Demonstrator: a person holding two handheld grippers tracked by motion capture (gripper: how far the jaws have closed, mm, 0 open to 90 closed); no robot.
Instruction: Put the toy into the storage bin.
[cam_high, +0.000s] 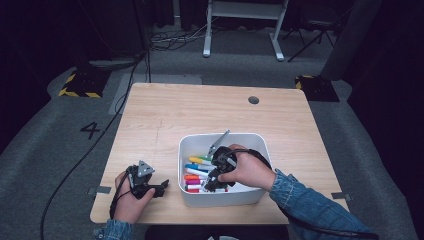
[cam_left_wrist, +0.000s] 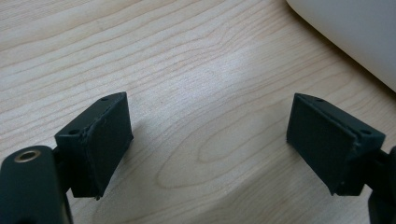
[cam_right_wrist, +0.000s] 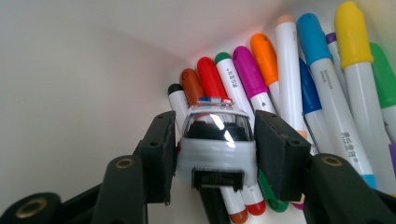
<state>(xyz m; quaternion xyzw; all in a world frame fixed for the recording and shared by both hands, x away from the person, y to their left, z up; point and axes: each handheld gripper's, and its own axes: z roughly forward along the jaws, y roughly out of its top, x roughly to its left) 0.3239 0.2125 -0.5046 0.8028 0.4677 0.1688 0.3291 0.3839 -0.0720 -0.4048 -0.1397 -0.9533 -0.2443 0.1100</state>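
Over the white plastic bin (cam_high: 260, 192) at the bench's (cam_high: 165, 107) near edge, the right gripper (cam_right_wrist: 215, 156) has its fingers (cam_right_wrist: 275, 154) clamped on one small grey toy police car (cam_right_wrist: 215, 144), low over the capped colour markers (cam_right_wrist: 289, 79), about eleven countable. Placement judged nearly done; release remains. Left gripper (cam_left_wrist: 208, 142) rests beside the bin, fingers wide, holding nothing

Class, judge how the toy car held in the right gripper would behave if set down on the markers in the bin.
The toy car looks small and hard-shelled, so probably stiff and light. Resting on the rounded markers, it may well tip or slide. If it has free wheels, it could roll toward the bin wall.
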